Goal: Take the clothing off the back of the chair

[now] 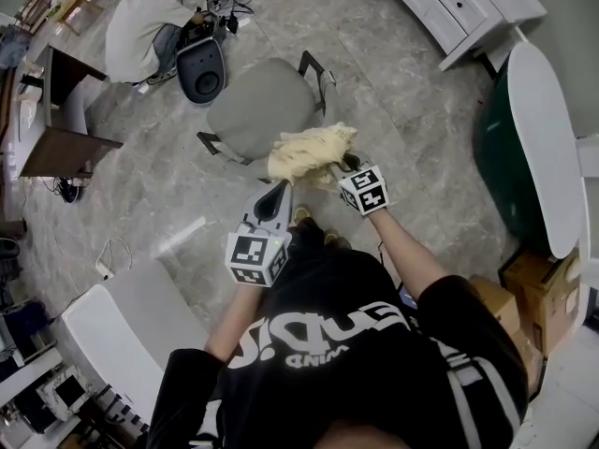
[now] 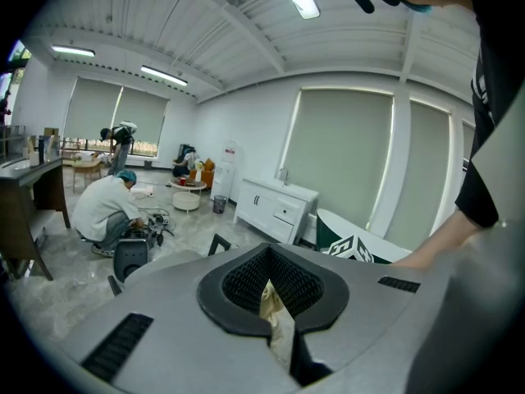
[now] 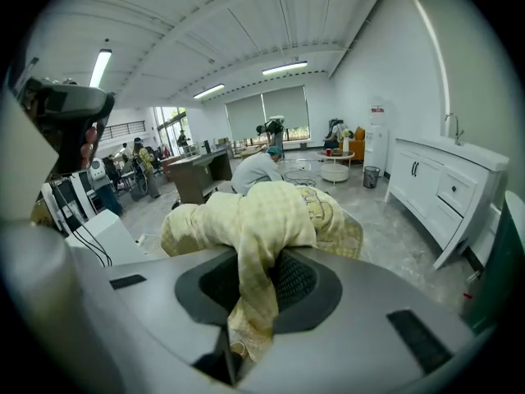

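left gripper (image 1: pixel 281 188), right gripper (image 1: pixel 338 166) clamped (on clothing (image 1: pixel 307 150))

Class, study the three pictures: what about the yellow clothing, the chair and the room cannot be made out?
1. Back of the chair: head view, covered by the bunched yellow clothing; whether they touch is unclear.
2. Garment type: bunched in every view.
3. Left gripper view: the left hand-held gripper itself hides all but a strip of clothing.
4. The crouching person: head view, too small to see their work.
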Demonstrator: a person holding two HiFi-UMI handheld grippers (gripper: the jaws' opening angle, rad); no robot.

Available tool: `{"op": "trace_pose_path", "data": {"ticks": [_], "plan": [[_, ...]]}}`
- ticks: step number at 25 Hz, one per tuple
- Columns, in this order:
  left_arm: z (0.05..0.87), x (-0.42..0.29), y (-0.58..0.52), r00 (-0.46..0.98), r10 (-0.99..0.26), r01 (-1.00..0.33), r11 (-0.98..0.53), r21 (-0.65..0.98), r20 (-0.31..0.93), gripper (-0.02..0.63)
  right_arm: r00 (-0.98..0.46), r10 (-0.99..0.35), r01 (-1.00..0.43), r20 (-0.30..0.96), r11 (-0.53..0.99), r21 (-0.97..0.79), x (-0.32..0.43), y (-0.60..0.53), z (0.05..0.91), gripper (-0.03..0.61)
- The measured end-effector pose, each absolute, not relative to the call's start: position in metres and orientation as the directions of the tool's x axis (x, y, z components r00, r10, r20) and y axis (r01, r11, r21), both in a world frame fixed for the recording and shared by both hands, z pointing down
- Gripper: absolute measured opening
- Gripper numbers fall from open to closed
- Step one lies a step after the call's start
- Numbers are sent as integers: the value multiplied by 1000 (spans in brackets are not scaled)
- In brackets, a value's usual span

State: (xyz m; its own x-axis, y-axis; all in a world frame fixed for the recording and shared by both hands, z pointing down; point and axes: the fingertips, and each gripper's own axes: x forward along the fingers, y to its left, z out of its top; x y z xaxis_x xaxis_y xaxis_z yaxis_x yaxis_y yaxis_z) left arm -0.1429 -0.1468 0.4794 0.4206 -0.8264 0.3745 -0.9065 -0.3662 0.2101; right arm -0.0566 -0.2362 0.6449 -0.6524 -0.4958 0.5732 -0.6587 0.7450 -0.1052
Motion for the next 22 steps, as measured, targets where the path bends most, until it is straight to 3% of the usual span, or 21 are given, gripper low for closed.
{"op": "trace_pose_path", "data": {"ticks": [22], "plan": [[479, -133, -129, 409, -840, -910, -349, 223, 356, 14, -729, -578, -628, 366, 778, -22, -53, -247, 483, 74]]}}
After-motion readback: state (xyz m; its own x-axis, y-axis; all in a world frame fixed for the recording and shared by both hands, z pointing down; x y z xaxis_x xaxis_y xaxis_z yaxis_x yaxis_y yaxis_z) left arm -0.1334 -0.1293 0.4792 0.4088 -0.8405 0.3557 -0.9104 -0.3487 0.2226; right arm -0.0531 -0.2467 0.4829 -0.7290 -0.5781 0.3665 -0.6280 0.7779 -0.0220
